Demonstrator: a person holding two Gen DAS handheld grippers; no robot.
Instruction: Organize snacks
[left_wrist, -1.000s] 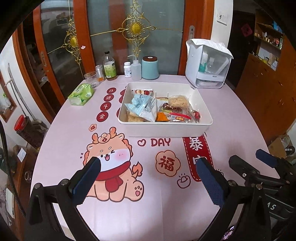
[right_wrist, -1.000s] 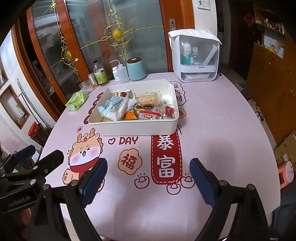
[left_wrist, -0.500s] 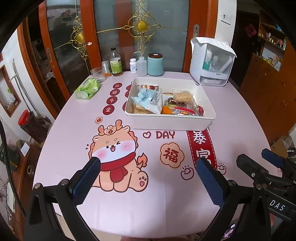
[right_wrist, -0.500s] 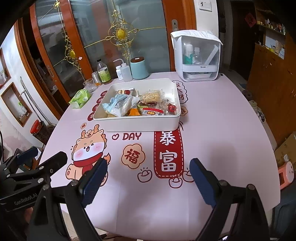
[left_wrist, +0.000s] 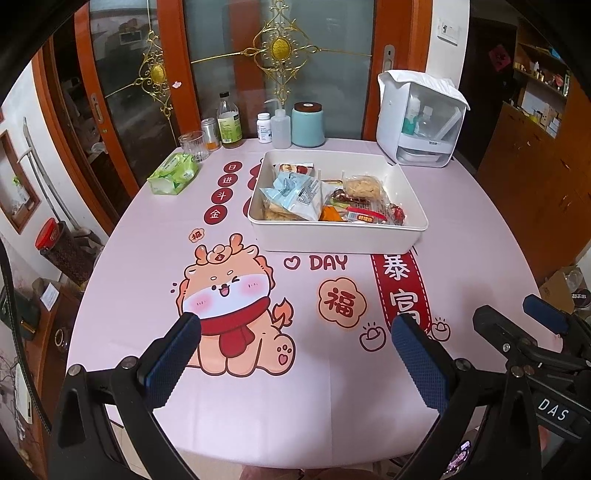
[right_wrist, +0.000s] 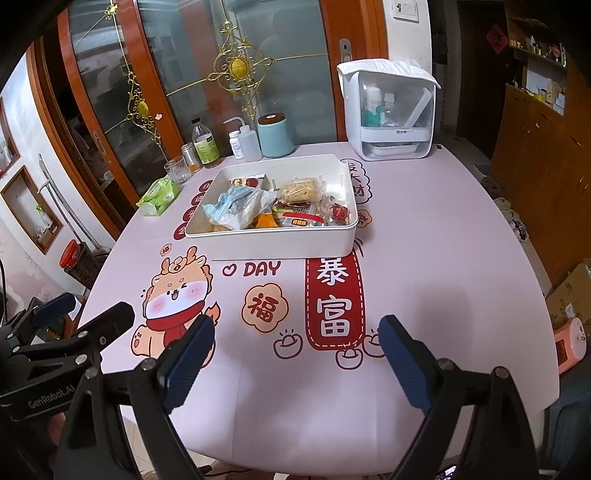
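A white rectangular bin (left_wrist: 332, 236) (right_wrist: 280, 243) stands past the middle of the pink printed tablecloth, filled with several wrapped snacks. Among them are a pale blue packet (left_wrist: 291, 192) (right_wrist: 236, 206), a clear-wrapped crumbly cake (left_wrist: 362, 186) (right_wrist: 301, 190) and a small red candy (left_wrist: 398, 213) (right_wrist: 340, 214). My left gripper (left_wrist: 295, 354) hangs open over the near edge of the table, with nothing between its blue pads. My right gripper (right_wrist: 295, 354) is also open and empty, to the right of the left one; both are well short of the bin.
Along the table's far edge stand a green tissue pack (left_wrist: 173, 173), a glass (left_wrist: 192, 144), bottles (left_wrist: 229, 123), a teal canister (left_wrist: 307, 123) and a white lidded appliance (left_wrist: 421, 118). Glass doors with wood frames rise behind. Wooden cabinets (left_wrist: 535, 155) line the right side.
Both grippers have drawn back toward the near table edge and risen, so the bin looks smaller and farther. Both stayed open and empty.
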